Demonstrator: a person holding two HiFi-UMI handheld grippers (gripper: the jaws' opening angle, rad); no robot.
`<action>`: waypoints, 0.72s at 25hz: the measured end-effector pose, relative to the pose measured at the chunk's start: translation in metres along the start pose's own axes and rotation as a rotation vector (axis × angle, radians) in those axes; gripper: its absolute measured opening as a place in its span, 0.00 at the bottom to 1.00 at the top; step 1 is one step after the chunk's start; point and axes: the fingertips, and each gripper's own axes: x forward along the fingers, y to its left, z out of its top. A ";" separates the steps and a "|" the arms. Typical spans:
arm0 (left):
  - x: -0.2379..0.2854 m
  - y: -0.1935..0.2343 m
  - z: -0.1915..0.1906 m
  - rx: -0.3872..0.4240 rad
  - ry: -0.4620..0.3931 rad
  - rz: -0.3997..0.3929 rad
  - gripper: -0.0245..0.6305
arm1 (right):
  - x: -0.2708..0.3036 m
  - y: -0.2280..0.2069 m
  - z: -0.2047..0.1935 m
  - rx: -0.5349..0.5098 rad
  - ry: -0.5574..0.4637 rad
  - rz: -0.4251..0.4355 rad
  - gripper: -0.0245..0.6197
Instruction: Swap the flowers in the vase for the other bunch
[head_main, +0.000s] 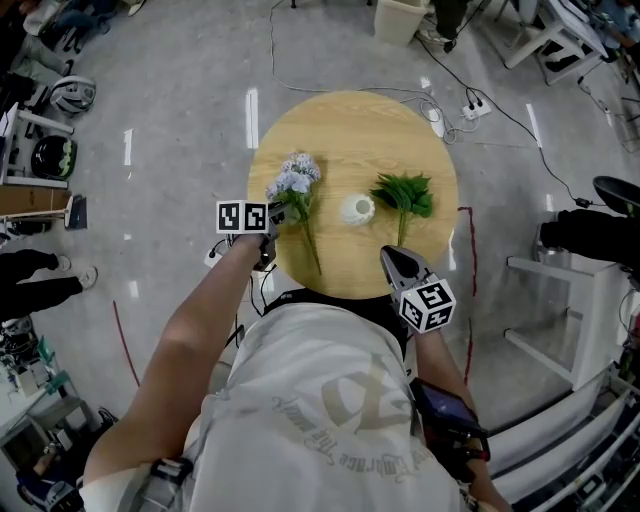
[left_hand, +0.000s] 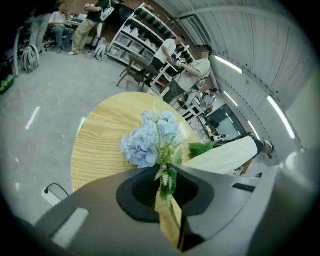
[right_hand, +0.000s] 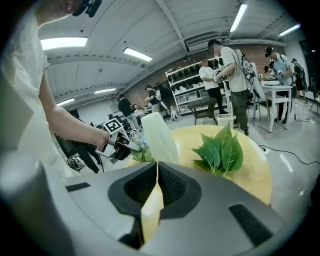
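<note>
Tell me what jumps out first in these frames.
The blue flower bunch draws the eye first, at the left of the round wooden table, its stem pinched in the left gripper. The white vase stands empty at the table's middle, with the green leafy bunch lying just right of it. The right gripper hangs shut and empty at the near edge.
</note>
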 end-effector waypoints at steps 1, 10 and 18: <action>0.001 0.002 -0.001 -0.012 0.000 0.003 0.10 | 0.000 0.000 0.000 0.001 0.000 0.000 0.05; 0.004 0.019 -0.002 -0.088 -0.014 0.040 0.15 | 0.001 0.000 -0.003 0.005 0.012 0.001 0.05; 0.004 0.021 -0.006 -0.098 -0.039 0.023 0.43 | 0.002 0.001 -0.004 0.000 0.009 0.002 0.05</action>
